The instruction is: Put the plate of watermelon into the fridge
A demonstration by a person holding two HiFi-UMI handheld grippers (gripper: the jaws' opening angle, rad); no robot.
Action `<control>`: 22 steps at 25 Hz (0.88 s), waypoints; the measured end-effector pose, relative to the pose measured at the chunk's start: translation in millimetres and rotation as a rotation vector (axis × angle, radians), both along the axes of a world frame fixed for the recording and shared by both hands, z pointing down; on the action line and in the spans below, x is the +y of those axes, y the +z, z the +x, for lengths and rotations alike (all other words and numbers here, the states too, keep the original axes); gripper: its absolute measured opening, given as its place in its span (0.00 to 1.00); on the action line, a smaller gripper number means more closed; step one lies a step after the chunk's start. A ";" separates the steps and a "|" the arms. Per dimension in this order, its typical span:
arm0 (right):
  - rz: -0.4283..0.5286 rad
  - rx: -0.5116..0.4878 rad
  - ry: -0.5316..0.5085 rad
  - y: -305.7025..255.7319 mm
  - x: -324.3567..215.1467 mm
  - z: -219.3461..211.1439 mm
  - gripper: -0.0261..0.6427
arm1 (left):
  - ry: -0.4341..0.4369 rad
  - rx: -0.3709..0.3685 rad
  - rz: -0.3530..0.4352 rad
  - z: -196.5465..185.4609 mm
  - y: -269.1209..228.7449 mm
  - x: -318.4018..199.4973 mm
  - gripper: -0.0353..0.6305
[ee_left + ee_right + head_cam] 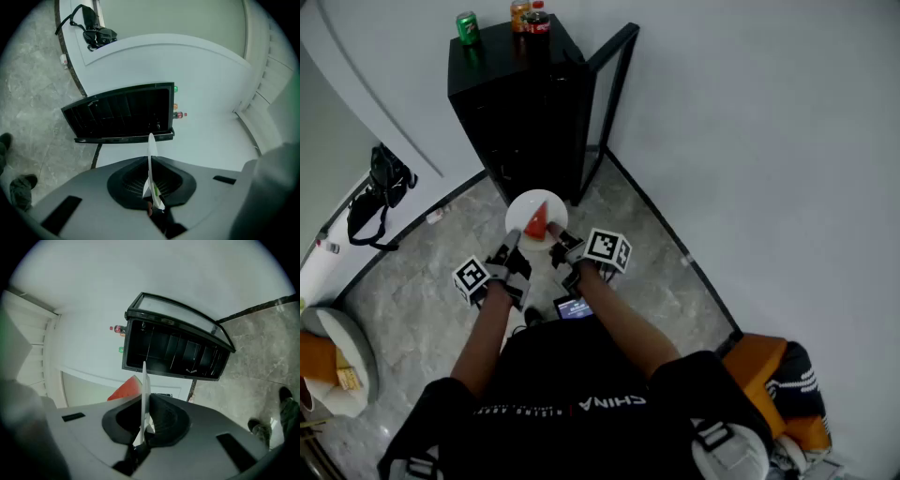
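Left gripper (509, 250): your jaws pinch the left rim of the round white plate (519, 207).
Right gripper (560, 243): your jaws are pressed onto the opposite rim.
Red watermelon wedge (536, 223): lies on the plate.
Plate: you hold it just before the black fridge (520, 103), whose glass door (610, 92) stands open.

The fridge (520, 103) stands in the corner against the wall, its door (605, 103) swung open to the right. On top of it, a can (467, 27) sits to the left and two bottles (530, 16) just beside it to the right. The plate (523, 208) hangs before the open fridge with the watermelon (536, 221) on it. The left gripper (512, 246) clamps the plate's left rim and the right gripper (560, 241) its right rim. A bag (380, 192) lies on the floor well to the left, by the wall.
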State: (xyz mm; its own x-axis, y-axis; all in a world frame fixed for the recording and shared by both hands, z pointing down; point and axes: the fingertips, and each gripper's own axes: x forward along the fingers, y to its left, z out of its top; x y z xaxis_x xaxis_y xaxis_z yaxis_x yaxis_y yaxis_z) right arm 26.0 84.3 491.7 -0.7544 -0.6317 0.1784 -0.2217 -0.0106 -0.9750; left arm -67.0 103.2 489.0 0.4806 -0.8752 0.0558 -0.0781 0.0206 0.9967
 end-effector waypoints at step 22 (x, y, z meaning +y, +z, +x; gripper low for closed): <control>0.021 -0.001 -0.053 4.1 6.1 -5.7 0.08 | -0.008 -0.095 0.024 -7.4 6.4 -0.3 0.09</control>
State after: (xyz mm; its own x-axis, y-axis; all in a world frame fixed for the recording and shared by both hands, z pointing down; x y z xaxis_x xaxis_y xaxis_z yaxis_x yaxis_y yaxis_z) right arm 20.3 90.4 495.9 -0.7871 -0.5943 0.1649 -0.2203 0.0213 -0.9752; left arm -74.4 102.9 495.4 0.4668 -0.8808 0.0793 -0.1723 -0.0026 0.9850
